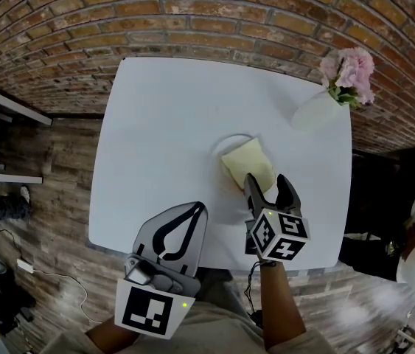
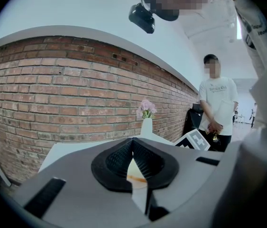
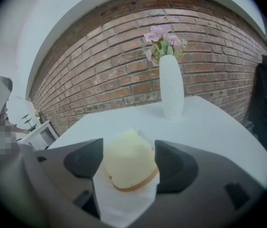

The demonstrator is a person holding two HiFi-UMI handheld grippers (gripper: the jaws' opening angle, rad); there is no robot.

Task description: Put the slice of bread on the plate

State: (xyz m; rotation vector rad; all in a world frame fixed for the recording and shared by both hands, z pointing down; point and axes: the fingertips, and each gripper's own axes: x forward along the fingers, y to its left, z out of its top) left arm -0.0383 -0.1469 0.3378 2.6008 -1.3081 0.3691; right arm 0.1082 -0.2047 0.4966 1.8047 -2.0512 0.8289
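Bread (image 1: 248, 164) lies on plate (image 1: 228, 140) on the desk (image 1: 155, 124) | right tongs (image 1: 268, 186) apart, just beside it; left tongs (image 1: 198, 209) together, empty | Risk: we could drag the bread off the plate if a tip snags its near edge.

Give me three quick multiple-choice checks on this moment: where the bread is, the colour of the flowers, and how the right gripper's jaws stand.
1. Where does the bread lie?
A. on the bare table
B. on the plate
C. on the floor

2. What colour are the flowers in the vase?
A. pink
B. yellow
C. blue

3. How do the jaws of the right gripper stand?
A. shut on the bread
B. shut and empty
C. open

Answers:
1 B: the plate's rim shows round the slice's far side.
2 A: the blooms above the white vase are pink.
3 C: the pads stand apart, not pressing on the slice.
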